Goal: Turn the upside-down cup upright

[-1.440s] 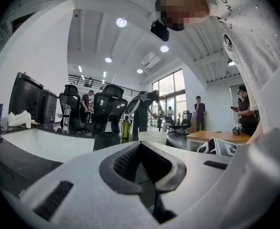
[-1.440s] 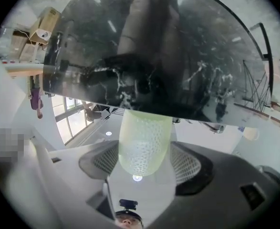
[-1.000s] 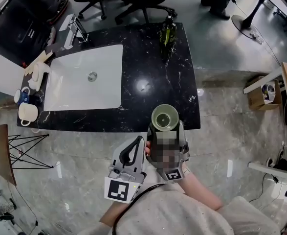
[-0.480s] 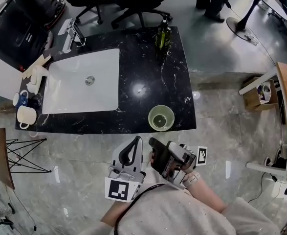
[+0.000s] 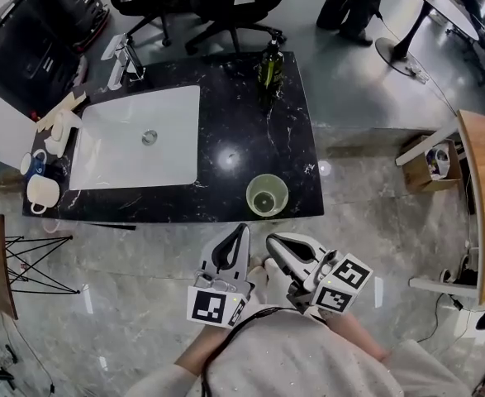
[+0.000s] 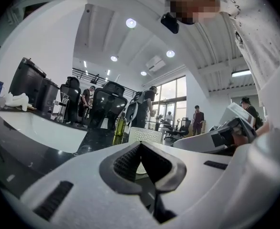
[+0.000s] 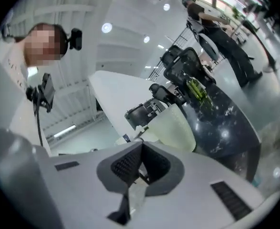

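Note:
A pale green textured cup [image 5: 267,195] stands upright, mouth up, on the black marble counter [image 5: 246,131] near its front right corner. Both grippers are held back from the counter's edge, over the floor, pointing level at it. My left gripper [image 5: 242,228] is shut and empty; in the left gripper view the cup [image 6: 147,136] shows just beyond its tips [image 6: 140,144]. The jaws of my right gripper [image 5: 271,240] are closing and meet at the tips with nothing between them. It is rolled over sideways, and the cup [image 7: 175,128] lies ahead of it [image 7: 142,147], untouched.
A white sink [image 5: 139,139] with a faucet [image 5: 125,56] fills the counter's left half. A green bottle [image 5: 267,64] stands at the back right, mugs [image 5: 40,190] at the left end. Office chairs [image 5: 225,7] stand behind the counter, a wooden table [image 5: 482,197] to the right.
The right gripper held the cup over the counter's front edge, set it down upright, let go, drew back, rolled over and shut. The left gripper stayed put.

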Motion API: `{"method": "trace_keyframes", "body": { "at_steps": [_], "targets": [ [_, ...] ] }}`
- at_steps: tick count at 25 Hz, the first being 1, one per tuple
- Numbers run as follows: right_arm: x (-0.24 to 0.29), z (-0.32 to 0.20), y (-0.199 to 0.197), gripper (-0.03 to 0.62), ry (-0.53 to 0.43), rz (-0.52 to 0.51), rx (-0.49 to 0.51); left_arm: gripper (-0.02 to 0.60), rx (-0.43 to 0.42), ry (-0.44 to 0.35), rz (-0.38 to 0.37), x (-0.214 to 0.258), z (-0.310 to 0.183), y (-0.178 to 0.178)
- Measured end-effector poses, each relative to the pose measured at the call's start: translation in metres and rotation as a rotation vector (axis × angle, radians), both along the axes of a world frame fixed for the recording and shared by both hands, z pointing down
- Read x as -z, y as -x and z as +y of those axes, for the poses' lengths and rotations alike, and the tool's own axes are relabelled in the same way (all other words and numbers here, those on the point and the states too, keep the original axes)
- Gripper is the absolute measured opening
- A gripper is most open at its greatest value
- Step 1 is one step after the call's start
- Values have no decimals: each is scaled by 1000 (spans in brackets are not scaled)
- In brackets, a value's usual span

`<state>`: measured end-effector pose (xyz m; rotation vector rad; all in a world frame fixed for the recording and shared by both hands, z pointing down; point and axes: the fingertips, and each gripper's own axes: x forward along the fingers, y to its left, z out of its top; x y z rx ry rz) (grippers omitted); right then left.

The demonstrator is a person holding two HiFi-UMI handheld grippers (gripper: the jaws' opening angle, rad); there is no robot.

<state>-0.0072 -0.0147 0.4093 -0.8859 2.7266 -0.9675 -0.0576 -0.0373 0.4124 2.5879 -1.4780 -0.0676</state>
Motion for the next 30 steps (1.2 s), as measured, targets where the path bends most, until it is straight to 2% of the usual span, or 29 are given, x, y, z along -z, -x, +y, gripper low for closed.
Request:
{"method": "trace_keyframes", "body": {
  "at_steps": [3,7,9,12,30],
  "targets": [
    [1,-2,0,8,-98,116,-57,6,0,-3,15,2,-1,-5],
    [-5,0,-3,6,-231,268,-159,6,-1,-17,-5,1,4,-13],
    [-5,0,-7,6,-264,319,-212,6,-5,-17,-12,0,7,-17],
    [1,0,-10,6,-323,370,-237,6,-14,-15,-16,0,10,-22],
    [12,-3,-26,6,-343,381,-246,6,0,-28,-30,10,10,-27]
  ]
}}
